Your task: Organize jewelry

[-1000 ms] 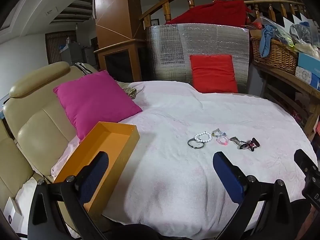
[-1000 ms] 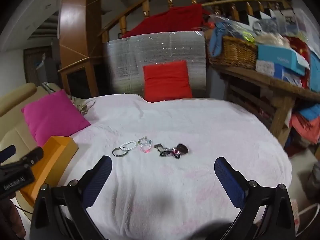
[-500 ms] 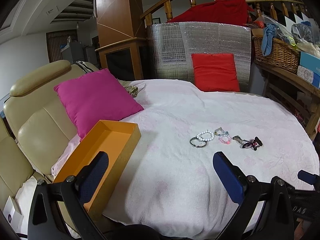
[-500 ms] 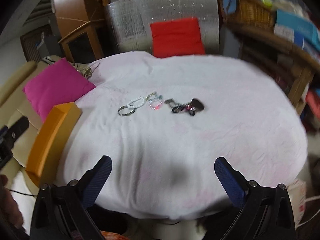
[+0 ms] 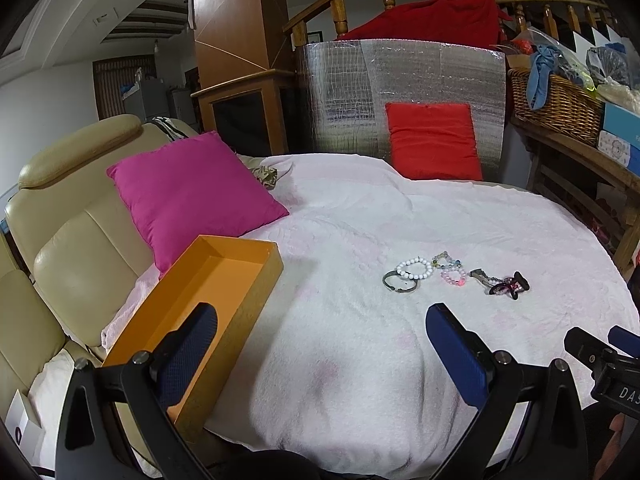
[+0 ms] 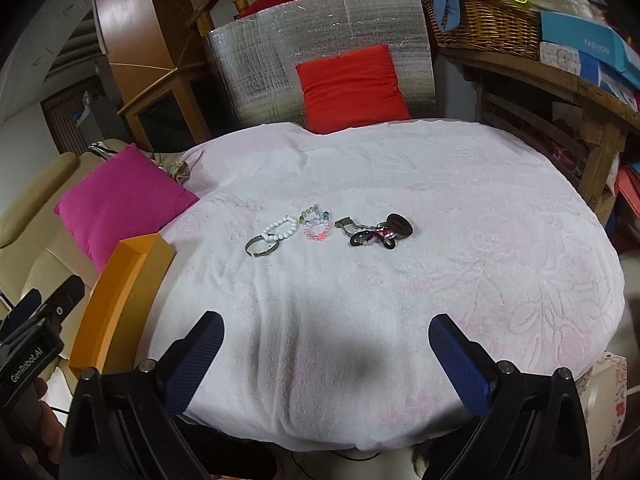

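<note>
Two grippers hang over the near edge of a bench draped in a white cloth. The left gripper and the right gripper both have their jaws spread wide with nothing between the blue pads. A short row of jewelry lies mid-cloth, well in from every edge: a metal bangle touching a white bead bracelet, just right of them a pale mixed-bead bracelet and a pink bead bracelet, then a dark tangle of clips and chain. An orange box, open-topped, sits along the cloth's left edge, well apart from the row. Broad bare cloth lies between the grippers and the jewelry, and more to the right. A pink cushion rests beyond the box.
</note>
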The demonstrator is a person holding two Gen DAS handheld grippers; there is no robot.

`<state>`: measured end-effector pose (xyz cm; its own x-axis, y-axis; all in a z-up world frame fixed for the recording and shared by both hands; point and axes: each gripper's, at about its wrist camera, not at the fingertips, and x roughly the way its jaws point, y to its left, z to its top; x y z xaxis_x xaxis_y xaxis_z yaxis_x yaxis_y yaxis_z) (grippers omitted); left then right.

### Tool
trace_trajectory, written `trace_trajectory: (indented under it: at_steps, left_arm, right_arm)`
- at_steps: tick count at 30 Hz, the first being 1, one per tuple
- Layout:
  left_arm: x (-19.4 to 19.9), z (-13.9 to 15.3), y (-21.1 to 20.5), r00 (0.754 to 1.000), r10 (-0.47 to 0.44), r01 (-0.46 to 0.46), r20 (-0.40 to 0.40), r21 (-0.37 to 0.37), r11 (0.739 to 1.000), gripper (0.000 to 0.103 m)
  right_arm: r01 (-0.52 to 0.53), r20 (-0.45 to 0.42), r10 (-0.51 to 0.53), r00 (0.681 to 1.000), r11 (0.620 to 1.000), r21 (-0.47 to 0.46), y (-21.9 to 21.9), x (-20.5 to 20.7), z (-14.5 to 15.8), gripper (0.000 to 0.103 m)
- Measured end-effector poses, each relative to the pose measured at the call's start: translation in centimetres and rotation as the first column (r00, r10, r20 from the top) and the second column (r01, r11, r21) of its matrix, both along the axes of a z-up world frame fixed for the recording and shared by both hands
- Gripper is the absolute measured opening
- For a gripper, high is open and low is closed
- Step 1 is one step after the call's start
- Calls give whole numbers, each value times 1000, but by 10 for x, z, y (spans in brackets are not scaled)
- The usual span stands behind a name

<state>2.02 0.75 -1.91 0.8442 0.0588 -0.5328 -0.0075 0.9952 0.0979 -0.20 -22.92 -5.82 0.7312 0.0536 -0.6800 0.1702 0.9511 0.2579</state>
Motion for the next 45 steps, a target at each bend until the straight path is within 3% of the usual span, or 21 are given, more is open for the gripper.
trace_trajectory:
  at_steps: [26, 45]
  left_arm:
    - [13, -10, -4, 1000, -8, 8, -20, 15, 1000, 103]
    - [24, -17, -12, 999, -16, 17, -29, 38, 999, 103]
  right_arm:
    - [-18, 0, 18, 1000, 998, -66, 0, 16, 2, 103]
    - [4, 4, -3, 1000, 999, -37, -15, 26, -5, 103]
